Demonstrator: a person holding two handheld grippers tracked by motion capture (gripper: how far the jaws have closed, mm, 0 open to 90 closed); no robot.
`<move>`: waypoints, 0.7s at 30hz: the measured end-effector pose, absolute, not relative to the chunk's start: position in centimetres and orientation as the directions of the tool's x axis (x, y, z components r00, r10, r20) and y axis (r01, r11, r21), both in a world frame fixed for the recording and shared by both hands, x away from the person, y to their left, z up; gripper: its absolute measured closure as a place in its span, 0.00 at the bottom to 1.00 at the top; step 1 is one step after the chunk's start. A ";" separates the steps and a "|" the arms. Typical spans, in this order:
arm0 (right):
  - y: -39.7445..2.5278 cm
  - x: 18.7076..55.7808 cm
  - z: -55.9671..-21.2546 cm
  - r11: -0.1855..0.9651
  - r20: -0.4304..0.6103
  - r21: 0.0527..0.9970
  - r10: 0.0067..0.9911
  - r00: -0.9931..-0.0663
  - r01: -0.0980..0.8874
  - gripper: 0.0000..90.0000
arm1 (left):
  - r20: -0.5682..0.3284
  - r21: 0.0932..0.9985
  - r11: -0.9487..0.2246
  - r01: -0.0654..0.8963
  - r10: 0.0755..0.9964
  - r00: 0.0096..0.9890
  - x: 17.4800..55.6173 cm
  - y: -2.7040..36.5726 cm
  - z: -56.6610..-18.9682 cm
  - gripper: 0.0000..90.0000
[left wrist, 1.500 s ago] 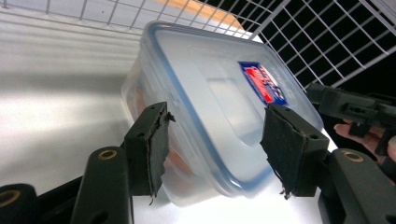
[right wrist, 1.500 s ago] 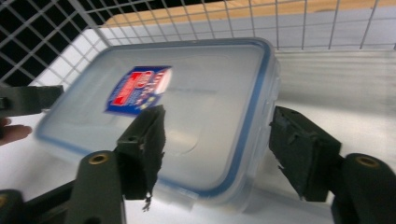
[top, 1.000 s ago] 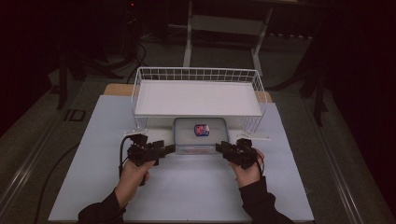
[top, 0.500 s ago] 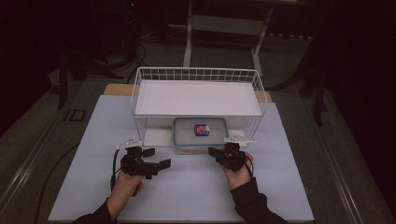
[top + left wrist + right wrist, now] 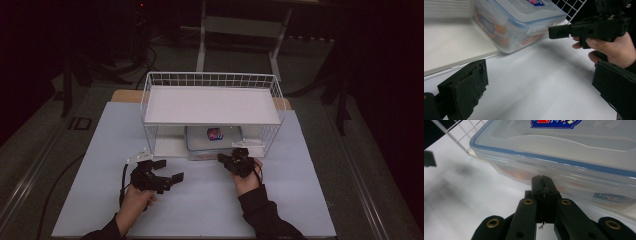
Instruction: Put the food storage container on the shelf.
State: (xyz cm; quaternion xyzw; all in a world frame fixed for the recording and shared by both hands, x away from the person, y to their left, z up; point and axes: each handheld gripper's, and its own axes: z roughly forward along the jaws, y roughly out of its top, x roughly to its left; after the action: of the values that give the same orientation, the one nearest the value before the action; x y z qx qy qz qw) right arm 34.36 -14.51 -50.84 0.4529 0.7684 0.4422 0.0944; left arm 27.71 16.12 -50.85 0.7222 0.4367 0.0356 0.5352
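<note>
A clear plastic container (image 5: 214, 140) with a blue-rimmed lid and a red-and-blue label sits under the white wire shelf (image 5: 212, 105). In the high view my left gripper (image 5: 169, 170) rests on the mat, left of and nearer than the container. The left gripper view has its jaws spread wide with nothing between them (image 5: 539, 85) and the container (image 5: 519, 22) beyond. My right gripper (image 5: 225, 158) is at the container's front edge. In the right gripper view its jaws (image 5: 542, 186) are pressed together right at the container's (image 5: 574, 150) front wall.
The shelf stands on a pale mat (image 5: 200, 205) over the table. Its wire sides (image 5: 272, 132) flank the container, and its lower board (image 5: 167, 147) lies left of it. The other hand and its gripper (image 5: 589, 27) show in the left gripper view. Dark floor and stands lie beyond.
My left gripper has drawn back toward the near edge. My right gripper has shifted left along the container's front. The container has not moved.
</note>
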 end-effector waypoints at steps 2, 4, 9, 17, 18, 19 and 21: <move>-14.3 34.8 -50.9 0.182 0.267 0.765 0.783 -0.561 0.618 1.00 | -0.417 0.805 -0.043 0.592 0.668 0.616 27.7 16.1 -50.9 0.00; -14.1 35.1 -50.9 0.184 0.260 0.768 0.785 -0.562 0.613 1.00 | -0.415 0.805 -0.048 0.592 0.668 0.618 27.8 16.1 -50.9 0.00; -13.4 35.9 -50.8 0.199 0.241 0.771 0.789 -0.566 0.605 1.00 | -0.382 0.817 -0.074 0.572 0.675 0.632 27.6 15.9 -50.9 0.00; -12.3 37.0 -50.7 0.200 0.221 0.778 0.800 -0.557 0.595 1.00 | -0.366 0.823 -0.085 0.562 0.677 0.638 27.5 15.7 -50.9 0.00; -12.2 37.2 -50.7 0.200 0.218 0.780 0.801 -0.557 0.593 1.00 | -0.361 0.826 -0.087 0.557 0.678 0.641 27.5 15.7 -50.9 0.00; -12.1 37.3 -50.7 0.195 0.222 0.779 0.803 -0.553 0.596 1.00 | -0.358 0.830 -0.085 0.552 0.678 0.642 27.4 15.8 -50.8 0.00; -11.9 37.6 -50.8 0.187 0.236 0.773 0.802 -0.549 0.606 1.00 | -0.354 0.832 -0.083 0.548 0.680 0.642 27.4 15.8 -50.7 0.00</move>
State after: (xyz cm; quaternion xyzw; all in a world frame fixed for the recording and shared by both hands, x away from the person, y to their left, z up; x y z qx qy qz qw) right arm 37.57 -11.89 -50.78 0.4616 0.7623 0.4398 0.1116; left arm 27.41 15.84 -50.68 0.7332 0.4187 0.0623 0.5321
